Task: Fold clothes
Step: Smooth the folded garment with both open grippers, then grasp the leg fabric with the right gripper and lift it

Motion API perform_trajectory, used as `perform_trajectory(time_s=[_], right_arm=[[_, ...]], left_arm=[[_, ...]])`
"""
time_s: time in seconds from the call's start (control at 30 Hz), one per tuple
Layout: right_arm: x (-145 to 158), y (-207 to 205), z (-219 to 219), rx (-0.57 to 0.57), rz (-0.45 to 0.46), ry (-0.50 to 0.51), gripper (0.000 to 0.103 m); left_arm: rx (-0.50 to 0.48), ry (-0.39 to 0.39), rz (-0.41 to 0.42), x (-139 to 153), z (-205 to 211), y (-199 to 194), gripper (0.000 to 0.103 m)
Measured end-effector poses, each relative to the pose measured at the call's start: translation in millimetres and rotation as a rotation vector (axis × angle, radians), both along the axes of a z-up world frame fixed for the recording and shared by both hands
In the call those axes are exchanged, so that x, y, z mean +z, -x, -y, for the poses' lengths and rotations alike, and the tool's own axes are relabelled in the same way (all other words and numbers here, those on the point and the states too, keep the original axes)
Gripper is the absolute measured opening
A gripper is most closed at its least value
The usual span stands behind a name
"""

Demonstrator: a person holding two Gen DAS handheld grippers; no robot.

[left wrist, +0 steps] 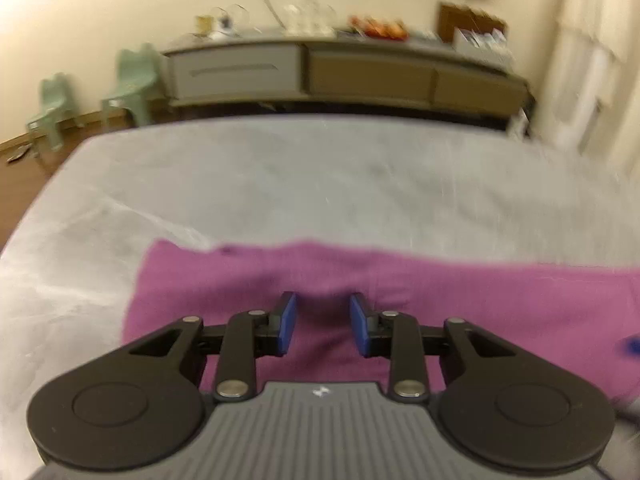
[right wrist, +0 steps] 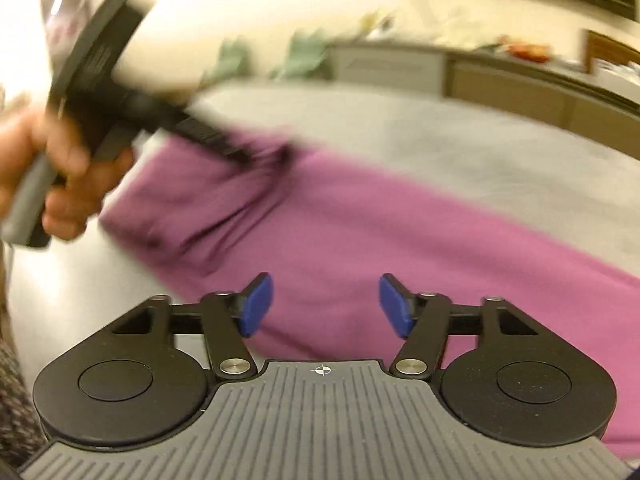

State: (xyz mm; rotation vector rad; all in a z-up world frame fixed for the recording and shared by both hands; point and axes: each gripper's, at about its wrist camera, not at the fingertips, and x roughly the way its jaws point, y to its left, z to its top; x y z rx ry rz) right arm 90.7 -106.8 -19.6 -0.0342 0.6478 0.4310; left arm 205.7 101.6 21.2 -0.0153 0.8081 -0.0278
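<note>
A purple garment (left wrist: 480, 300) (right wrist: 400, 220) lies spread across a grey padded surface (left wrist: 320, 180) (right wrist: 440, 132). My left gripper (left wrist: 324, 320) sits low on the garment's left part, with a raised ridge of the cloth between its blue pads (left wrist: 289, 320). From the right wrist view, a hand (right wrist: 68, 184) holds that left gripper (right wrist: 240, 156), and wrinkles run to its tip where a folded-over layer bunches. My right gripper (right wrist: 325, 306) hovers over the garment's near edge, jaws wide apart with nothing pressed between them.
Beyond the far edge of the surface stands a long low sideboard (left wrist: 320, 72) with glassware and small items on top. Two pale green chairs (left wrist: 132, 80) stand on the wooden floor at the left. Bare grey surface stretches behind the garment.
</note>
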Motion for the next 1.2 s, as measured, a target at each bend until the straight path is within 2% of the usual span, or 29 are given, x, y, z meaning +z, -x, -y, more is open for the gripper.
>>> perform_trajectory(time_s=[0.03,0.07,0.2,0.23,0.3,0.43,0.47,0.5,0.53,0.57,0.6,0.67,0.73,0.8,0.87,0.9,1.0,1.07,1.2], right_arm=[[6.3,3.5,37.8,-0.092,0.019,0.014,0.088],[9.4,1.6,75.1,-0.192,0.023,0.027,0.087],[5.2,9.5,241.0,-0.726,-0.06,-0.022,0.086],[0.5,15.6,269.7,-0.805,-0.068,-0.037,0.086],[-15.2,24.1,302.2,-0.862,-0.089,-0.032,0.086],[-38.9,35.1,327.2,-0.853,-0.12,-0.1,0.086],[-41.9,31.8,323.4,-0.84,-0.107,-0.094,0.084],[-45.2,27.4,317.6,-0.822,-0.091,-0.08,0.078],[-48.1,21.4,311.1,-0.792,-0.081,-0.047,0.05],[-48.3,14.9,300.1,-0.755,-0.077,-0.004,0.033],[-47.6,8.6,287.5,-0.717,-0.074,0.04,0.012],[-40.7,2.7,271.1,-0.713,-0.039,0.105,0.011],[-22.5,11.9,241.0,-0.661,0.089,0.257,0.011],[-12.8,22.5,190.7,-0.535,0.237,0.422,0.011],[-15.1,34.8,139.0,-0.382,0.333,0.517,0.011],[-19.4,39.8,114.5,-0.308,0.359,0.54,0.011],[-41.7,41.3,67.3,-0.179,0.351,0.564,0.011],[-57.9,37.3,49.4,-0.137,0.329,0.571,0.011],[-51.2,44.6,44.7,-0.148,0.341,0.547,0.011]], left_arm=[[0.007,0.015,0.023,8.3,5.6,1.5,0.032],[0.012,0.03,0.045,16.0,11.7,3.4,0.034],[-0.041,0.11,0.099,32.7,51.9,16.3,0.04],[-0.066,0.123,0.104,34.3,64.7,18.3,0.04],[-0.129,0.131,0.113,35.5,92.3,21.4,0.042],[-0.24,0.075,0.111,22.5,143.7,23.0,0.044],[-0.251,0.063,0.104,16.6,151.7,21.3,0.044],[-0.262,0.051,0.097,10.7,159.8,19.6,0.044],[-0.271,0.04,0.09,5.4,166.4,18.0,0.044],[-0.274,0.037,0.083,1.9,169.1,16.4,0.044],[-0.277,0.033,0.076,-1.6,171.7,14.9,0.044],[-0.283,0.043,0.063,-6.5,173.0,13.2,0.043],[-0.284,0.083,0.051,-8.1,170.4,11.7,0.043],[-0.291,0.149,0.042,-5.8,167.5,12.0,0.043],[-0.302,0.2,0.023,-6.9,167.5,12.2,0.043],[-0.311,0.215,0.005,-11.5,170.1,11.2,0.043],[-0.331,0.254,-0.054,-27.2,178.5,8.9,0.044],[-0.357,0.29,-0.105,-39.8,186.9,7.7,0.044],[-0.399,0.381,-0.161,-56.8,204.1,6.6,0.05]])
